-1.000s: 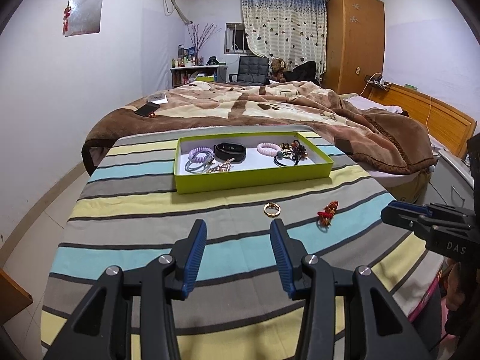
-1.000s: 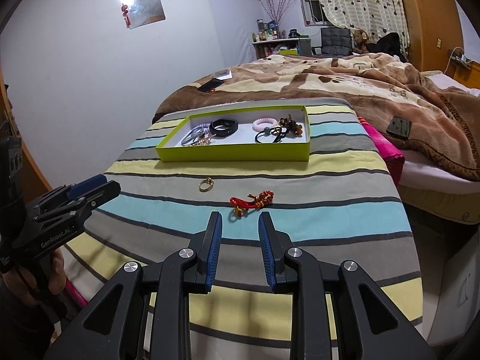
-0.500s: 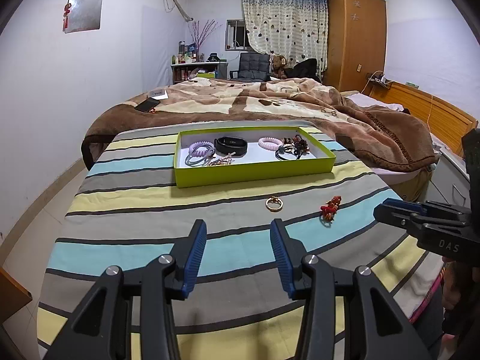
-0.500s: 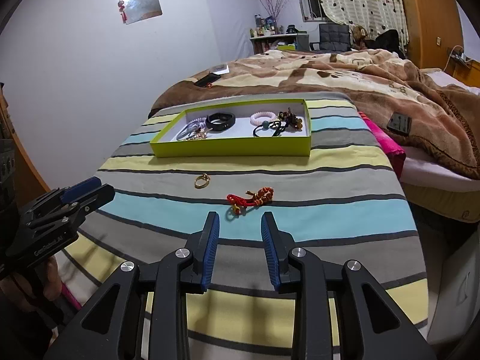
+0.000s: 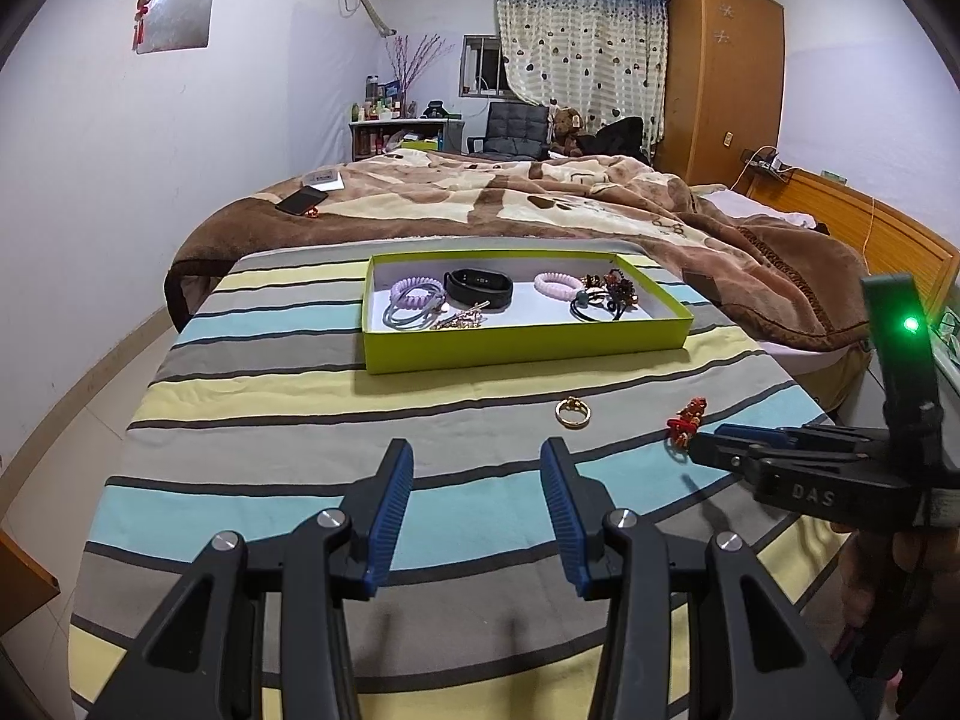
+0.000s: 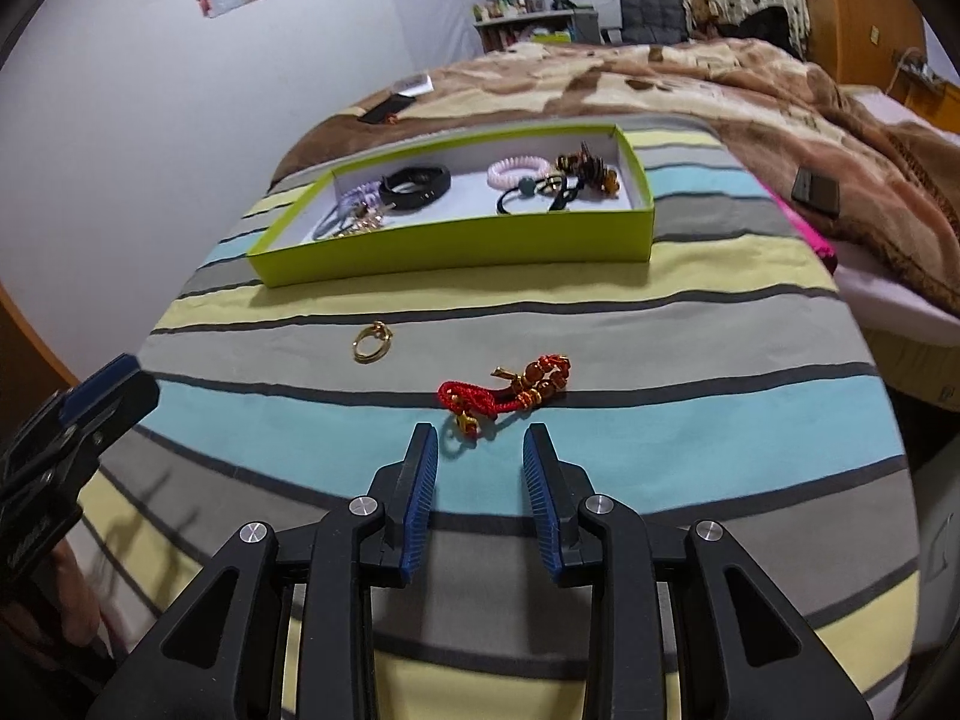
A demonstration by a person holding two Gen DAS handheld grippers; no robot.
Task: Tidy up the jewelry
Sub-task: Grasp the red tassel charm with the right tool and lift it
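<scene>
A green tray (image 5: 528, 345) (image 6: 456, 249) holding hair ties, a black band and bracelets sits on the striped cloth. A gold ring (image 5: 572, 412) (image 6: 372, 342) and a red beaded bracelet (image 5: 684, 420) (image 6: 510, 393) lie loose in front of it. My right gripper (image 6: 478, 450) is open, its fingertips just short of the red bracelet; it also shows in the left wrist view (image 5: 708, 447). My left gripper (image 5: 474, 480) is open and empty, well short of the ring; it also shows in the right wrist view (image 6: 114, 387).
The striped cloth (image 5: 300, 420) covers a table that drops off at left and right. Behind it is a bed with a brown blanket (image 5: 540, 198), a phone (image 5: 302, 200) on it, and a wardrobe (image 5: 720, 78) at the back.
My right gripper has moved forward and down toward the red bracelet and opened wider. My left gripper has stayed open and shifted only slightly.
</scene>
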